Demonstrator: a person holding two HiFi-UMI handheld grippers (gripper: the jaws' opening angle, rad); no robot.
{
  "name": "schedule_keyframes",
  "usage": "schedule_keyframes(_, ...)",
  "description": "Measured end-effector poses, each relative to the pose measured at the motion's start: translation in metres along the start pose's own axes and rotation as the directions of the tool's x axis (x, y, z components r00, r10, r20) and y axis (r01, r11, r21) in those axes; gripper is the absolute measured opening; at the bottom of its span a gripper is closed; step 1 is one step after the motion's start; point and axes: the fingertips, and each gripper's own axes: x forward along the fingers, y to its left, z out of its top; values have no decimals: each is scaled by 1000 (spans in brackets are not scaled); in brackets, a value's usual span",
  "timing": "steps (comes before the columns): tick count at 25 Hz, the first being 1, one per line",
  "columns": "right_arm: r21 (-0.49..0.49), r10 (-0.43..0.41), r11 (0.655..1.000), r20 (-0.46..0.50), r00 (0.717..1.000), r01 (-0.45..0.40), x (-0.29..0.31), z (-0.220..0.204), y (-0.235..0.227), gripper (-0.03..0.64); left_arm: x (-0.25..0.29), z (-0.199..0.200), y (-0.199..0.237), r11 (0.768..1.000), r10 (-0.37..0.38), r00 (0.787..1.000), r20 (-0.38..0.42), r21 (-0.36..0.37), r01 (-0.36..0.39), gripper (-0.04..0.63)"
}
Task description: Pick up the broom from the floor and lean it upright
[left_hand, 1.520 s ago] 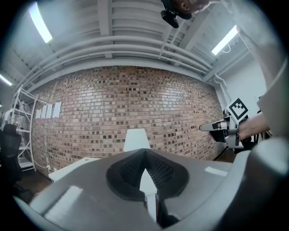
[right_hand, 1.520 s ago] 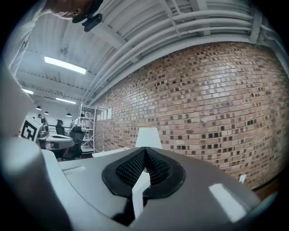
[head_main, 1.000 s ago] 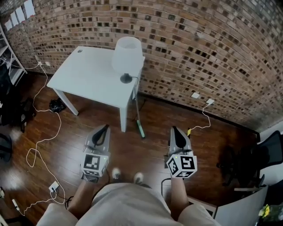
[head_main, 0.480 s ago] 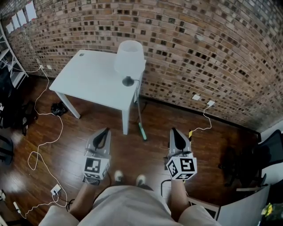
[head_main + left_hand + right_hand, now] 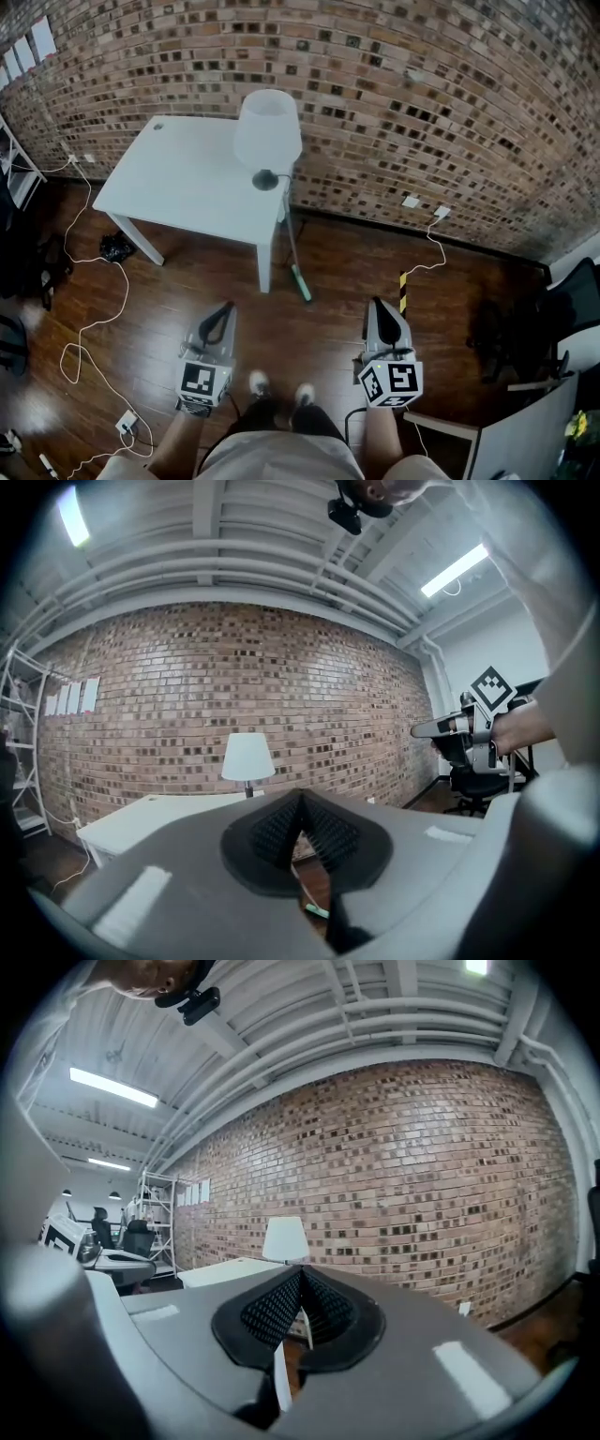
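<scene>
Both have drawn back nearer: left gripper [image 5: 225, 308] and right gripper [image 5: 379, 305] closed, empty, broom [image 5: 299, 275] propped against far table [image 5: 187, 178].

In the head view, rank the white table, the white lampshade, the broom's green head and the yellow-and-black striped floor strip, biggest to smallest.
1. White square table.
2. White drum-shaped lampshade; it stands nearer the camera, which flatters it.
3. Broom's green head and yellow-and-black striped floor strip: both small, too alike to rank.
</scene>
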Motion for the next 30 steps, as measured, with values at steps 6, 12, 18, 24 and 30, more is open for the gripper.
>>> schedule_keyframes(6, -10, 5, 1000, -62, 998, -6, -29, -27, -6, 12, -11, -12, -20, 1000, -14, 1000, -20, -15, 13, 0)
schedule_keyframes(12, -17, 31, 999, -72, 997, -32, -86, -40, -20, 12, -41, -8, -70, 1000, 9, 1000, -26, -12, -9, 0)
schedule_keyframes(18, 22, 70, 997, -35, 997, -70, -169, -48, -36, 12, -101, 6, -160, 1000, 3, 999, 39, -12, -2, 0)
schedule_keyframes(24, 15, 109, 994, -2, 994, -109, -254, -45, -50, 12, -168, 11, -231, 999, 48, 997, 57, 3, -48, 0)
schedule_keyframes(30, 35, 114, 993, 2, 993, -114, -316, -40, -58, 12, -214, 25, -268, 997, 75, 996, 57, 3, -76, 0)
